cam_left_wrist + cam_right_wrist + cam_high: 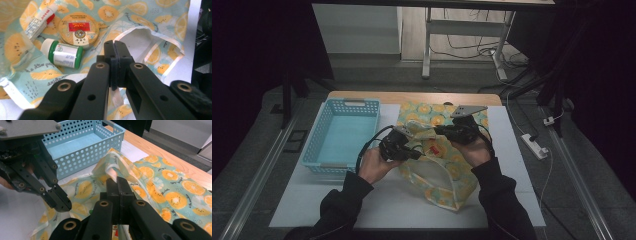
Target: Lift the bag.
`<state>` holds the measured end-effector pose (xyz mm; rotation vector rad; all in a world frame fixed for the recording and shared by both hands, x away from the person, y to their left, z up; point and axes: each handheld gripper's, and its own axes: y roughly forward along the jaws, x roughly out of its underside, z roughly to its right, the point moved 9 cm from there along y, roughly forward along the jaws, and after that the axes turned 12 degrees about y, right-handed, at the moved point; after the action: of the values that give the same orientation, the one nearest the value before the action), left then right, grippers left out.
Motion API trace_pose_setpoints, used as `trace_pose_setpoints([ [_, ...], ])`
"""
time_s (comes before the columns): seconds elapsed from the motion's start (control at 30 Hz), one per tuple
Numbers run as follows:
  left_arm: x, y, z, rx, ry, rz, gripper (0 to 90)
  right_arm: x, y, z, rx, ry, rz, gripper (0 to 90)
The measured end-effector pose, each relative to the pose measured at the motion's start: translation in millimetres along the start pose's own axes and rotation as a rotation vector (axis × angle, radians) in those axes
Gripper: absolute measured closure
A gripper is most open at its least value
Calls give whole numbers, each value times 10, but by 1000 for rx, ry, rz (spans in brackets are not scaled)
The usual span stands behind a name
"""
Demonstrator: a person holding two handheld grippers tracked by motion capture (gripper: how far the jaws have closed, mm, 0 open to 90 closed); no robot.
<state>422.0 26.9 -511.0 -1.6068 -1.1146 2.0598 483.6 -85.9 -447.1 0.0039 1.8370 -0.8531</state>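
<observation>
Both grippers' fingers pinch opposite edges of the fruit-print bag [447, 170], mouth held open.

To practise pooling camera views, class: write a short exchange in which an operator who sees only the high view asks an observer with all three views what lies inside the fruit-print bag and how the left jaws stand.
Operator: What is in the fruit-print bag? I only make out something red.
Observer: The left gripper view shows a round tin, a white bottle with green bands lying on its side, and a red-capped tube.
Operator: Are the left gripper jaws open?
Observer: No, they are shut, apparently pinching a clear strip of the bag's rim.
</observation>
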Motion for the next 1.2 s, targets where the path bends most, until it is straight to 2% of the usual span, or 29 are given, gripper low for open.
trace_pose_setpoints([
  [0.27, -81, -180, -31, 15, -16, 38, 895, -31, -68, -28, -22, 16, 3, 900],
  [0.6, -282, -465, -107, 3, -15, 74, 896, -136, -173, -78, -15, -13, -4, 900],
  [0.93, -461, -708, -245, 29, -55, 145, 896, -273, -232, -175, -36, -33, -11, 900],
  [1.2, -611, -864, -344, 39, -67, 189, 896, -413, -254, -245, -39, -53, -19, 900],
])
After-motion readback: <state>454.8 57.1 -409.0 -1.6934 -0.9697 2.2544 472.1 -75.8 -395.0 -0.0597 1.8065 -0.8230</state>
